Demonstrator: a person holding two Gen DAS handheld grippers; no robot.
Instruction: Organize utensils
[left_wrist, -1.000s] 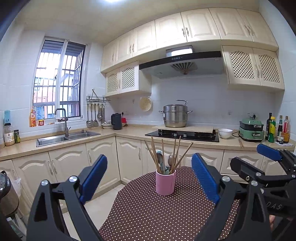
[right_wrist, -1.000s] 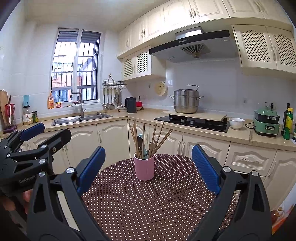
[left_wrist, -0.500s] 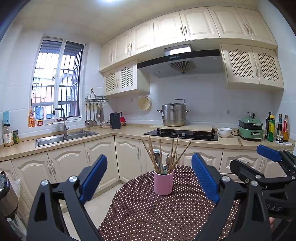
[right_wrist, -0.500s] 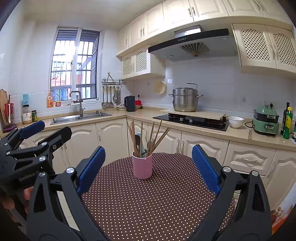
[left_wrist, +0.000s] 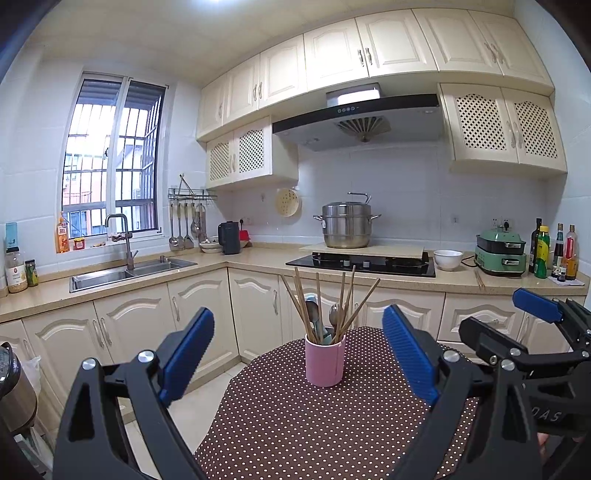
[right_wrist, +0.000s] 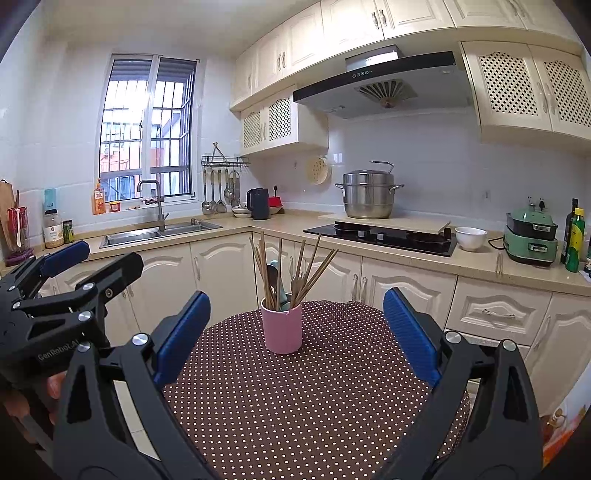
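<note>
Room: cream-cabinet kitchen with a barred window, a steel sink under it, and a black hob along the back counter.
Surface: round table covered in a brown cloth with white dots, in the foreground of both views.
Landmark: pink cylindrical cup, upright on the far half of the dotted cloth.
Utensils: wooden chopsticks fan out of the pink cup, with a metal spoon and a pale teal-handled utensil standing among them; all sit inside the cup.
Left gripper: black frame with blue ribbed pads, jaws spread wide, nothing between them; it hangs on the near side of the pink cup, well apart from it.
Right gripper: same build, jaws also spread wide and empty, on the near side of the pink cup, not touching it.
Side by side: each gripper appears at the edge of the other's view, level with it.
Behind the cup: a steel stockpot on a pale board beside the hob, a white bowl, a green countertop cooker and bottles further right.
</note>
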